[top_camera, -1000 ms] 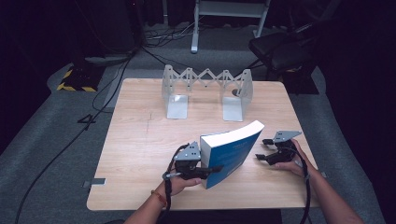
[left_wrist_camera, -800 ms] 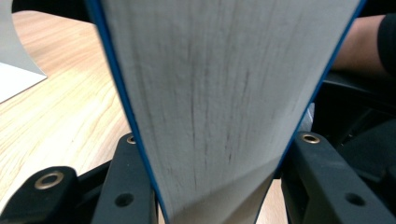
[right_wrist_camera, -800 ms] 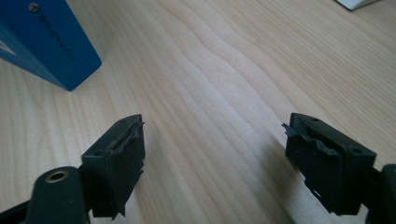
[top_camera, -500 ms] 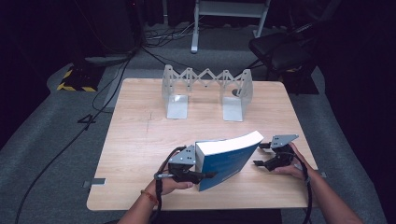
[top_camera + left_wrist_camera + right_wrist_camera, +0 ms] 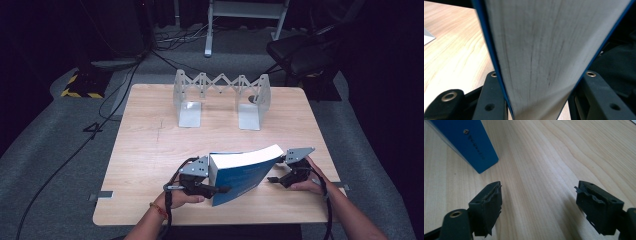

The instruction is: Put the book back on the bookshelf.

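Blue book (image 5: pixel 242 175), thick, white page block: near part of the desk (image 5: pixel 150 150), roughly centre, between the two hands. It is tilted, page edge facing up and far, blue cover facing near; its lower near corner is at or close to the desk surface, contact not clear from the high view.

Left gripper (image 5: pixel 212 189): at the book's left end, jaws clamped on it across its thickness. In the left gripper view the page block (image 5: pixel 544 55) runs up between the two black jaws, blue cover edges touching each jaw's inner face. Left hand (image 5: pixel 182 197) under the gripper, forearm coming in from the near edge.

Right gripper (image 5: pixel 275 178): just right of the book, low over the desk, jaws apart with nothing between them. In the right gripper view bare wood lies between the jaws, and a blue corner of the book (image 5: pixel 471 147) with small print on the spine sits ahead and to the left, apart from both jaws. Right hand (image 5: pixel 305 180) behind it.

Metal folding rack (image 5: pixel 220 97): far side of the desk, centre, two upright end plates joined by a zigzag lattice, well apart from the book. Dark chair (image 5: pixel 305 50) on the floor beyond the far right corner. Cables (image 5: pixel 100 130) trail over the grey floor at left.
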`<state>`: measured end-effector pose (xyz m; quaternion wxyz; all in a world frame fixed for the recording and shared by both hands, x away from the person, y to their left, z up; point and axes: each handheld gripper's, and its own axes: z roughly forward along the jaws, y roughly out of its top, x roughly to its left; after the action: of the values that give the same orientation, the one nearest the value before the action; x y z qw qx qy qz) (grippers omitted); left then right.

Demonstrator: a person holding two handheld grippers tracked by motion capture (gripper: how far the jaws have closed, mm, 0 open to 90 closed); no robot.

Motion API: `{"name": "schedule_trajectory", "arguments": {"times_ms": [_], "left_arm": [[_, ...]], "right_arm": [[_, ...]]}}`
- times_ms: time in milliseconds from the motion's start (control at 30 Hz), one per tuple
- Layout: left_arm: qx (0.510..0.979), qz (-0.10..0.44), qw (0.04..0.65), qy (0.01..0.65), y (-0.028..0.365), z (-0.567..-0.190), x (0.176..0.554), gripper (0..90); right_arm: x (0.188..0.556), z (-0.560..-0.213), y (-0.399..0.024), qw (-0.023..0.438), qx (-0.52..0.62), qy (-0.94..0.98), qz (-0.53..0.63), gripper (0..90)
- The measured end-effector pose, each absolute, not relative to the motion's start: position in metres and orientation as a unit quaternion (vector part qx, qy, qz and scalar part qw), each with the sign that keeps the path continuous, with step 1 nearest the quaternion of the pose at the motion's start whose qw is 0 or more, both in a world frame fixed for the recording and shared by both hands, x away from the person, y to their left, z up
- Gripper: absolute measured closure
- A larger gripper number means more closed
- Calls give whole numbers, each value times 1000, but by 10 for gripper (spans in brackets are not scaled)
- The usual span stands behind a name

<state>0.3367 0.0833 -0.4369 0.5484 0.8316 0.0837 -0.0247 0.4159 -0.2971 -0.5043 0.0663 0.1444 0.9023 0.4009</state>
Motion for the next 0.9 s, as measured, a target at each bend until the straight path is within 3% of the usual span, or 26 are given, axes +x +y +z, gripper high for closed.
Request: {"name": "schedule_trajectory", "arguments": {"times_ms": [333,900], "left_arm": [[844,-22,532,67,88,-433,335,582],[855,32,511,77,88,-434,325,548]], "right_arm": [[404,-504,-282,51,105,907,403,236],[380,-489,-248,29,50,886,460,294]]}}
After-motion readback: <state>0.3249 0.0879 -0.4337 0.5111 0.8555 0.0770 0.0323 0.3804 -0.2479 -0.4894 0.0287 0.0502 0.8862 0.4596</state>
